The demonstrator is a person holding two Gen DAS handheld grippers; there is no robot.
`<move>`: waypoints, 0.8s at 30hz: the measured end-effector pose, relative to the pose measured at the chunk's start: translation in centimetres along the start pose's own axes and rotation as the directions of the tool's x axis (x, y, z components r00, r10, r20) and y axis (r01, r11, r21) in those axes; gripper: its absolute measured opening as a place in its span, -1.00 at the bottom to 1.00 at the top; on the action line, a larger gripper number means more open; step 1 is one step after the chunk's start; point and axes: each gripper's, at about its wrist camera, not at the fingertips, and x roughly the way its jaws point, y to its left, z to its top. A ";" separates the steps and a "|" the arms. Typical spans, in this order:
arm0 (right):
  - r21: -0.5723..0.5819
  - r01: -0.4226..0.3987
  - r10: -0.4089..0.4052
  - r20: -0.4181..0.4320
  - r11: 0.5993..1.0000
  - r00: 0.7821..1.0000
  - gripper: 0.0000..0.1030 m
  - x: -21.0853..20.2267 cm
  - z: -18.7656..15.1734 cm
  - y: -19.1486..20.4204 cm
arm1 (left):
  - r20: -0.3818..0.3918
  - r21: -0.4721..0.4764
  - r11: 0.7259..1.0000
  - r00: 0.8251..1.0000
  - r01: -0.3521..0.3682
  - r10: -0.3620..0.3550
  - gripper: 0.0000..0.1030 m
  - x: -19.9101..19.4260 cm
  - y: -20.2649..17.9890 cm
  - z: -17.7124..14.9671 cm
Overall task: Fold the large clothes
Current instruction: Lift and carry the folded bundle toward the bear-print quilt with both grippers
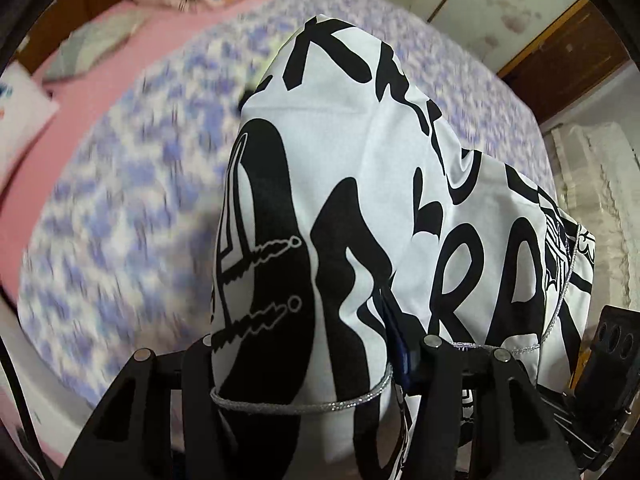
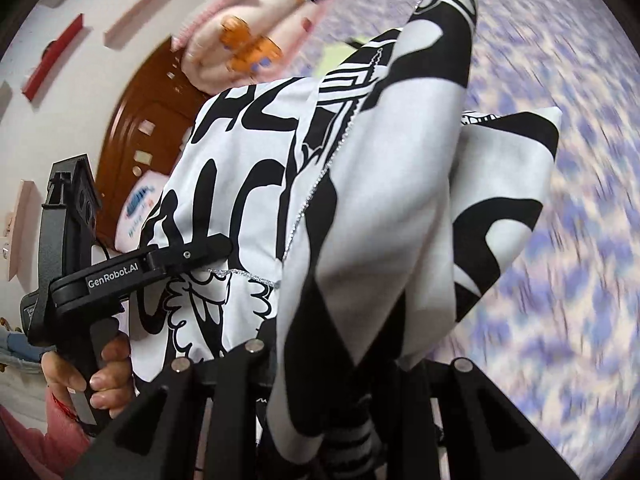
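Your left claw (image 1: 316, 364) and right claw (image 2: 340, 364) each clamp the shirt (image 1: 360, 208), draped toward 12 o'clock above the bed (image 1: 140, 184).

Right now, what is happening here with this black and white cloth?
A person holds a tool in each hand, and both grip the same black-and-white printed garment. The left tool and the right tool each pinch bunched fabric. The garment hangs lifted above the purple patterned bed cover, not yet laid flat or folded.
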 end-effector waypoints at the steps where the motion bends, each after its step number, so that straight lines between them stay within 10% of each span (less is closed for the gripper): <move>1: -0.007 -0.013 0.013 0.016 1.000 1.000 -0.57 0.6 1.9 0.4 | 0.022 0.007 1.000 1.000 0.005 -0.005 0.01 -0.1 0.2 2.3; 16: -0.155 -0.075 0.115 0.274 0.985 0.955 -0.57 14.3 28.2 -0.7 | 0.283 0.128 0.990 0.959 -0.056 0.018 0.01 8.9 -0.7 29.6; 24: -0.164 -0.074 0.110 0.216 0.984 0.970 -0.57 27.6 36.2 -7.0 | 0.149 0.086 0.996 0.989 -0.033 0.020 0.02 25.4 4.7 38.6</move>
